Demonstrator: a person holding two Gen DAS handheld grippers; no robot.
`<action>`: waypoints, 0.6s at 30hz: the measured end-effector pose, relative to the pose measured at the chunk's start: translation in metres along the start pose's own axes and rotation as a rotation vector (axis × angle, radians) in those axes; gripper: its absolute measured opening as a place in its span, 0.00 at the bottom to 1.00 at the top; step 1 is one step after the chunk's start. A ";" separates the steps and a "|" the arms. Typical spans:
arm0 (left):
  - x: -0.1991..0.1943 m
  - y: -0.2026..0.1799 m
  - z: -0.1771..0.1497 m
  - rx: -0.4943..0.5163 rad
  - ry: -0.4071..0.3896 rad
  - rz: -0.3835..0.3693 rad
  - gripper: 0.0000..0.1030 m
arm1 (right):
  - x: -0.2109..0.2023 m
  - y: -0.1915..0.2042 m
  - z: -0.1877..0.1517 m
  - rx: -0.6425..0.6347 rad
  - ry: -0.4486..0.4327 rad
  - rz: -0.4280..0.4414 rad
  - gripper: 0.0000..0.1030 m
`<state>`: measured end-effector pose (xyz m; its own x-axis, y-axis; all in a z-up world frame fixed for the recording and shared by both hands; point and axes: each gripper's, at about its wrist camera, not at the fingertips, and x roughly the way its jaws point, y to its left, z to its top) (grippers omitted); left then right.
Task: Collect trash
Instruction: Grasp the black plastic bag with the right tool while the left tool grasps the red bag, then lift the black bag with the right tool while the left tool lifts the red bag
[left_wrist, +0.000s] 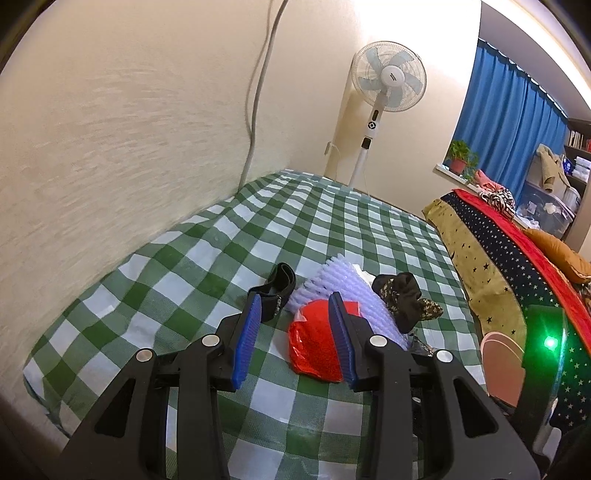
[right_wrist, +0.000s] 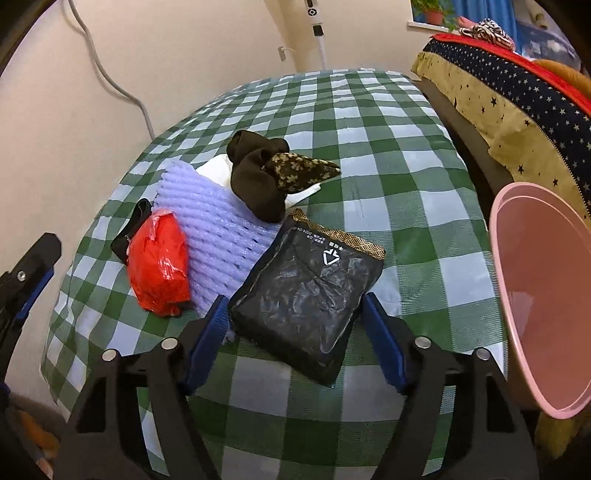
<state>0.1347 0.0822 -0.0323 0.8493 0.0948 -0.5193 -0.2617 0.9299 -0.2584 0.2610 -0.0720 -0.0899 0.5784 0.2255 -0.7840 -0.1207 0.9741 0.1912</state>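
A crumpled red plastic bag (left_wrist: 314, 343) (right_wrist: 159, 258) lies on the green checked bed (left_wrist: 184, 258) (right_wrist: 388, 166), against a lilac foam net (left_wrist: 343, 291) (right_wrist: 210, 236). A black foil pouch (right_wrist: 306, 291) lies in front of the foam. A dark brown sock with a camouflage toe (right_wrist: 273, 177) (left_wrist: 406, 299) rests on the foam over something white. A small black item (left_wrist: 275, 291) (right_wrist: 131, 225) lies left of the red bag. My left gripper (left_wrist: 295, 310) is open, just short of the red bag. My right gripper (right_wrist: 295, 306) is open, its fingers either side of the pouch.
A pink basin (right_wrist: 546, 288) (left_wrist: 502, 365) is at the right beside the bed. A folded star-patterned quilt (left_wrist: 498, 266) (right_wrist: 517, 96) lies along the right. A standing fan (left_wrist: 384, 81), a wall cable (left_wrist: 258, 92) and blue curtains (left_wrist: 509, 122) are behind.
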 end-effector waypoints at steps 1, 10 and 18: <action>0.002 -0.001 -0.001 0.002 0.005 -0.003 0.37 | -0.001 -0.003 0.000 0.002 -0.001 0.001 0.68; 0.027 -0.013 -0.009 0.006 0.083 -0.049 0.47 | -0.023 -0.032 0.000 0.030 -0.044 -0.004 0.67; 0.046 -0.024 -0.017 0.028 0.135 -0.057 0.65 | -0.029 -0.046 -0.001 0.017 -0.060 -0.025 0.67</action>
<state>0.1724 0.0581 -0.0633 0.7924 -0.0053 -0.6099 -0.2003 0.9422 -0.2685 0.2491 -0.1233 -0.0768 0.6282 0.1996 -0.7521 -0.0920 0.9788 0.1829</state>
